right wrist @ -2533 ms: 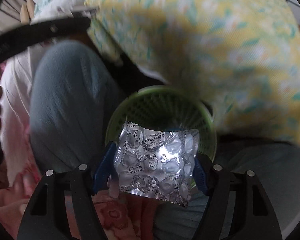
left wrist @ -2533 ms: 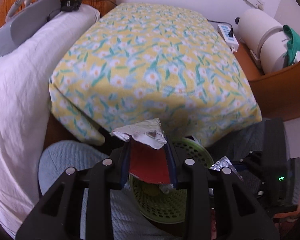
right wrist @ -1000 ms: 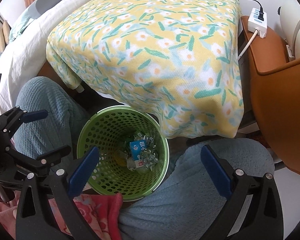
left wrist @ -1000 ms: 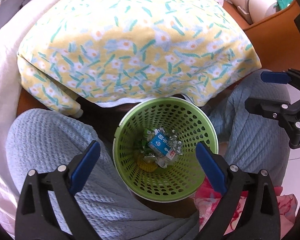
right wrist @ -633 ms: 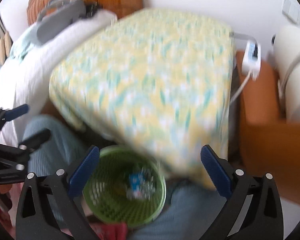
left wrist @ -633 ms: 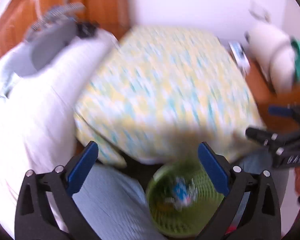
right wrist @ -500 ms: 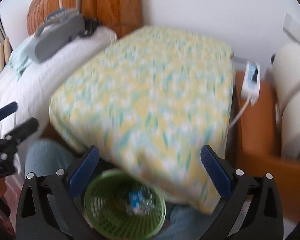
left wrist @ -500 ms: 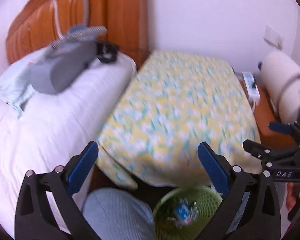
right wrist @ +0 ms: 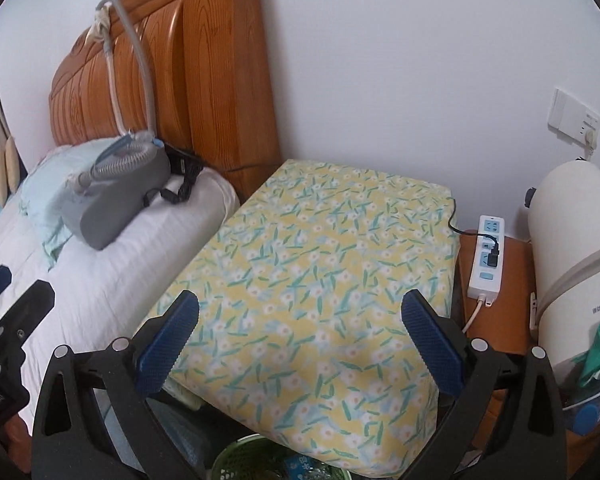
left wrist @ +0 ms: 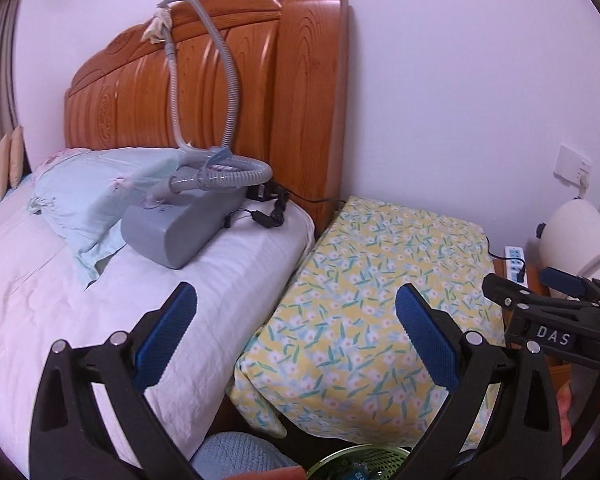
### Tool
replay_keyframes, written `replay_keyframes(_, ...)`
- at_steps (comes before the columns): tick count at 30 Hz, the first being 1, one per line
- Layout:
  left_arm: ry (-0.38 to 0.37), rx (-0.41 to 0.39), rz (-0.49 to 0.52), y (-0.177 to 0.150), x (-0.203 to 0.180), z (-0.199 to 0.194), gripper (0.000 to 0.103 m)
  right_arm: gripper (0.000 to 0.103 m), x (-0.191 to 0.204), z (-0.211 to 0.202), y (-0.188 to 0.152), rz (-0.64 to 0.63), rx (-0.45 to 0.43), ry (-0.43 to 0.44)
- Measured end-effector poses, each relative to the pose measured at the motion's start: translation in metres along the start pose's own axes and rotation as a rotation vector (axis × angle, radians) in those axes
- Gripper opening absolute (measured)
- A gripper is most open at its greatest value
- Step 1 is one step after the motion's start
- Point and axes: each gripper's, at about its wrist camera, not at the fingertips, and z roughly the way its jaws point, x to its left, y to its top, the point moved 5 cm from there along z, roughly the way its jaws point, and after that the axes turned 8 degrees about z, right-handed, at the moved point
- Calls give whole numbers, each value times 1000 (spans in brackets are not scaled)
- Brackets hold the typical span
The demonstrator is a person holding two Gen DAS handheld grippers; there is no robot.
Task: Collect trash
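Observation:
The green perforated basket (left wrist: 360,458) shows only as a rim at the bottom edge of the left wrist view, with trash inside. It also shows in the right wrist view (right wrist: 244,458), with a blue-and-white wrapper (right wrist: 300,463) in it. My left gripper (left wrist: 296,332) is open and empty, raised above the basket and facing the bed. My right gripper (right wrist: 300,334) is open and empty over the yellow floral cloth (right wrist: 324,280). The right gripper also shows at the right of the left wrist view (left wrist: 548,304).
A bed with a white sheet (left wrist: 80,304), a grey machine with a hose (left wrist: 180,232) and a wooden headboard (left wrist: 220,80) stands at the left. A power strip (right wrist: 486,258) lies on an orange side table beside a white cylinder (right wrist: 572,248). My blue-clad knee (left wrist: 236,456) is beside the basket.
Both grippers dropped their trash, a red wrapper and a foil blister pack, into the basket. Both then tilted up from the basket toward the bed and wall.

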Motion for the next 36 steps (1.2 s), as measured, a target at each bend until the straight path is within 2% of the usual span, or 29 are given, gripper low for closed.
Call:
replay_keyframes(3, 28, 10, -18, -8, 5, -4, 95, 100, 0, -5, -1, 12, -3, 10)
replay_keyframes(8, 68, 37, -26, -23, 16, -4, 95, 101, 6, -3, -24, 2, 28, 14)
replay_keyframes(18, 97, 91, -76, -45, 40, 3, 95, 101, 28, 5, -56, -44, 68, 46)
replay_keyframes(24, 108, 112, -90, -49, 47, 6, 95, 101, 42, 8, -63, -87, 77, 51)
replay_keyframes(36, 106, 117, -104, -50, 48, 7, 95, 101, 44, 9, -65, -94, 83, 53)
